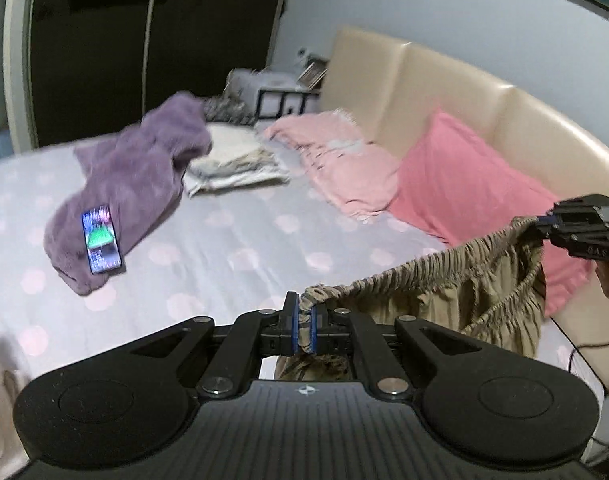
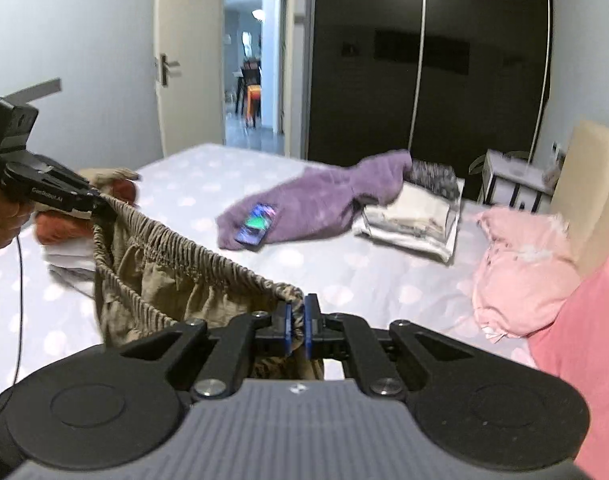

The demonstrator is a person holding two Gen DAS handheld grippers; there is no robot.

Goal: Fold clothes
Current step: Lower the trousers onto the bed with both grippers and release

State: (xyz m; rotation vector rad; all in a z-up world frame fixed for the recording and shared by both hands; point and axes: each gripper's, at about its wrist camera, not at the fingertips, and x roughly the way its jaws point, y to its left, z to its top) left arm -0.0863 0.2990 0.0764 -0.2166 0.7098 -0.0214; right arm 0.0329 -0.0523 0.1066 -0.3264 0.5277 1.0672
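Note:
Khaki shorts with an elastic waistband (image 1: 444, 280) hang in the air above the bed, stretched between both grippers. My left gripper (image 1: 303, 326) is shut on one end of the waistband. My right gripper (image 2: 297, 330) is shut on the other end; the shorts (image 2: 164, 276) sag below the band. The right gripper also shows at the right edge of the left wrist view (image 1: 544, 229), and the left gripper at the left of the right wrist view (image 2: 96, 204).
The bed (image 1: 232, 256) has a lilac dotted sheet. On it lie a purple fleece garment (image 1: 144, 184) with a phone (image 1: 101, 238) on top, a folded white stack (image 1: 232, 164), a pink garment (image 1: 344, 164) and a pink pillow (image 1: 476, 184). Folded clothes (image 2: 64, 240) lie at the left. A cream headboard (image 1: 444, 80) stands behind.

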